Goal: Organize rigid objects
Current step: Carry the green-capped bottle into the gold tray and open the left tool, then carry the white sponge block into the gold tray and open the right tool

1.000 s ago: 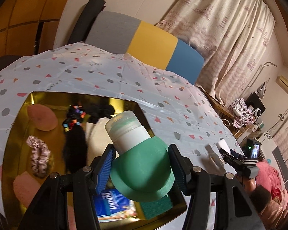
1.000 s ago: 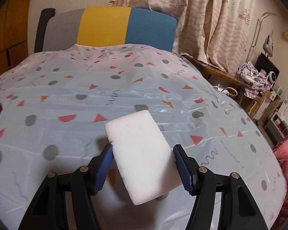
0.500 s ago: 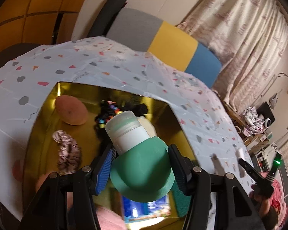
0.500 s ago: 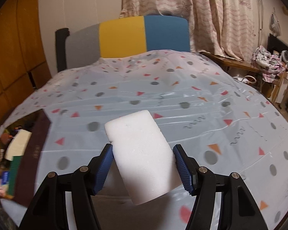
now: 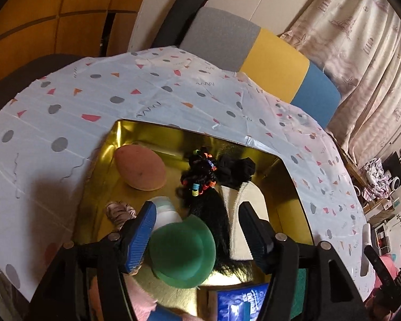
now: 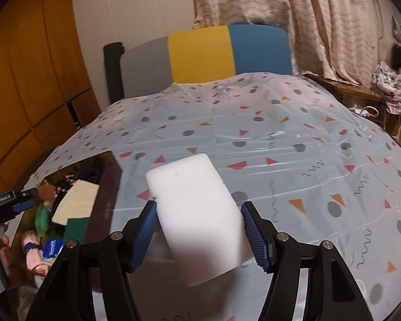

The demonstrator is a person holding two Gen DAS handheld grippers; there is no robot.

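A bottle with a green cap (image 5: 183, 251) and a pale body sits between the jaws of my left gripper (image 5: 197, 211), over the gold tray (image 5: 147, 133). These jaws are opening: the bottle leans by the left pad (image 5: 141, 230) and a wide gap shows at the right pad. My right gripper (image 6: 199, 207) is shut on a white foam block (image 6: 197, 214), held above the patterned tablecloth (image 6: 280, 144) to the right of the tray (image 6: 109, 195). The right wrist view also catches the left gripper (image 6: 21, 200) and the bottle (image 6: 42, 218) at its left edge.
The tray holds an orange oval pad (image 5: 140, 167), a black hairpiece with coloured beads (image 5: 200, 176), a cream cloth (image 5: 250, 214), a pink scrunchie (image 5: 119, 212) and a blue packet (image 5: 243, 302). A grey, yellow and blue chair back (image 6: 200, 53) stands behind the table.
The left jaws have widened and the bottle has dropped lower and left between them, over the tray. The right gripper has carried the foam block left, bringing the tray into its view.
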